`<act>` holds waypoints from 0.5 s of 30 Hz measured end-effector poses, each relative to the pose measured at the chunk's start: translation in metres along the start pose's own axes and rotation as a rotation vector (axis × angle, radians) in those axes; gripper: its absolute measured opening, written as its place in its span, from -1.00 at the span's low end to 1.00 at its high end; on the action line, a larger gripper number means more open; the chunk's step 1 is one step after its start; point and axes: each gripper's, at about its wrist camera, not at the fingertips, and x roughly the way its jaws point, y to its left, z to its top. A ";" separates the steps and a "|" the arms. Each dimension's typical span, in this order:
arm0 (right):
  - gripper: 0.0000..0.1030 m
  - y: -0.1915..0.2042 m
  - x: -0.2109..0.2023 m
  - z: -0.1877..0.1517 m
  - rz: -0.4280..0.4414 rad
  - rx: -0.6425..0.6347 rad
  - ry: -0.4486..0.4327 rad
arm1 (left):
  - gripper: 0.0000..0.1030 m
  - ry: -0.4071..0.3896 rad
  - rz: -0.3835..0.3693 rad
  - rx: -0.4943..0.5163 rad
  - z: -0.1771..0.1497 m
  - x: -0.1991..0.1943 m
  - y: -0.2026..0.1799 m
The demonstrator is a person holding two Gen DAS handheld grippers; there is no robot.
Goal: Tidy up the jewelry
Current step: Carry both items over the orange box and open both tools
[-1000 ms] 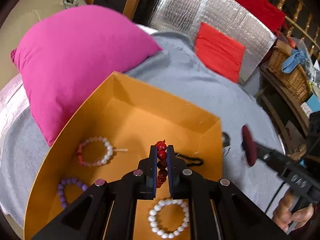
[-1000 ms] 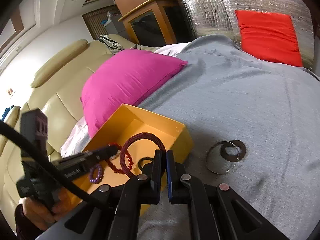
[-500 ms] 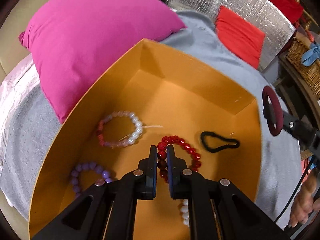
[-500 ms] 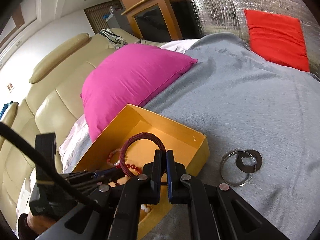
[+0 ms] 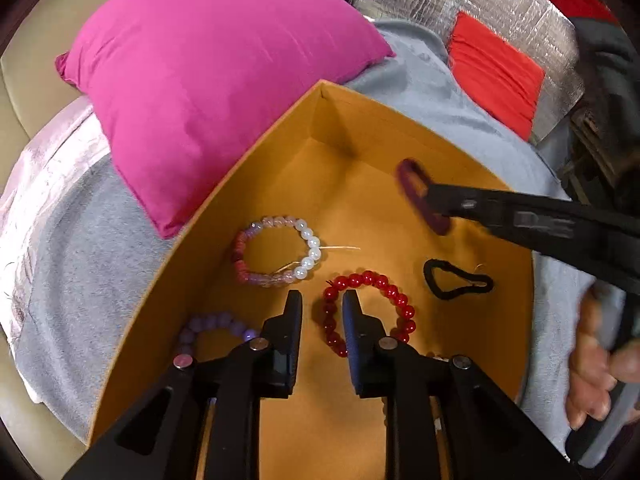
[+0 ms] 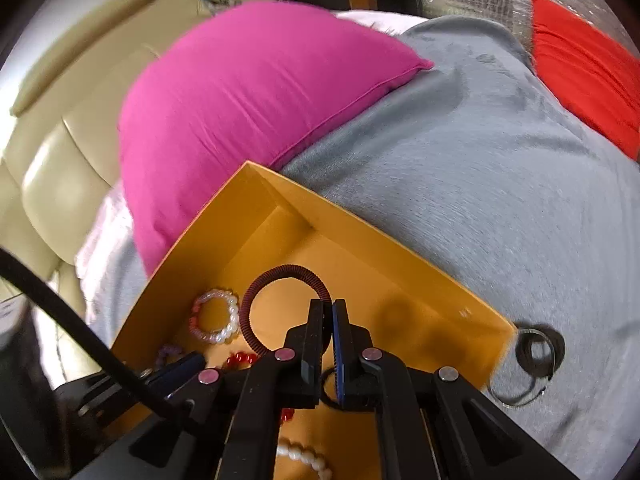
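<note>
An orange box (image 5: pixel 400 120) (image 6: pixel 360 236) lies on a grey blanket. My left gripper (image 5: pixel 318 300) is open just above its floor, with the red bead bracelet (image 5: pixel 384 284) lying free between and beyond its fingers. A pink-and-white bead bracelet (image 5: pixel 276 248) (image 6: pixel 216 320), a purple bead bracelet (image 5: pixel 212 326) and a black hair tie (image 5: pixel 456 280) also lie in the box. My right gripper (image 6: pixel 328 308) is shut on a dark red coiled bracelet (image 6: pixel 280 276) (image 5: pixel 420 200) and holds it over the box.
A magenta pillow (image 5: pixel 208 64) (image 6: pixel 256 92) lies against the box's far left side. A thin metal hoop and a dark disc (image 6: pixel 534 354) lie on the grey blanket (image 6: pixel 500 184) right of the box. A red cushion (image 6: pixel 584 64) sits far right.
My left gripper has opened and dropped the red bead bracelet onto the box floor. My right gripper has carried the dark red coiled bracelet left, over the box.
</note>
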 end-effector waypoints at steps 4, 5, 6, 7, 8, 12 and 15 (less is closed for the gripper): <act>-0.88 0.018 0.021 0.008 -0.061 -0.041 0.062 | -0.60 -0.042 0.015 -0.014 -0.001 -0.016 0.012; -0.88 0.022 0.027 0.010 -0.074 -0.041 0.082 | -0.60 -0.048 0.019 -0.017 0.000 -0.019 0.013; -0.88 0.023 0.032 0.012 -0.081 -0.035 0.096 | -0.60 -0.055 0.022 -0.024 0.000 -0.021 0.015; -0.87 0.025 0.034 0.011 -0.086 -0.028 0.104 | -0.60 -0.059 0.026 -0.031 0.000 -0.023 0.018; -0.83 0.024 0.037 0.012 -0.090 -0.017 0.114 | -0.60 -0.063 0.032 -0.036 0.002 -0.022 0.017; -0.74 0.013 0.025 0.011 -0.029 0.034 0.084 | -0.60 -0.079 0.053 -0.042 0.000 -0.030 0.025; -0.72 -0.003 -0.005 0.004 -0.002 0.067 -0.008 | -0.60 -0.104 0.072 -0.039 0.001 -0.036 0.025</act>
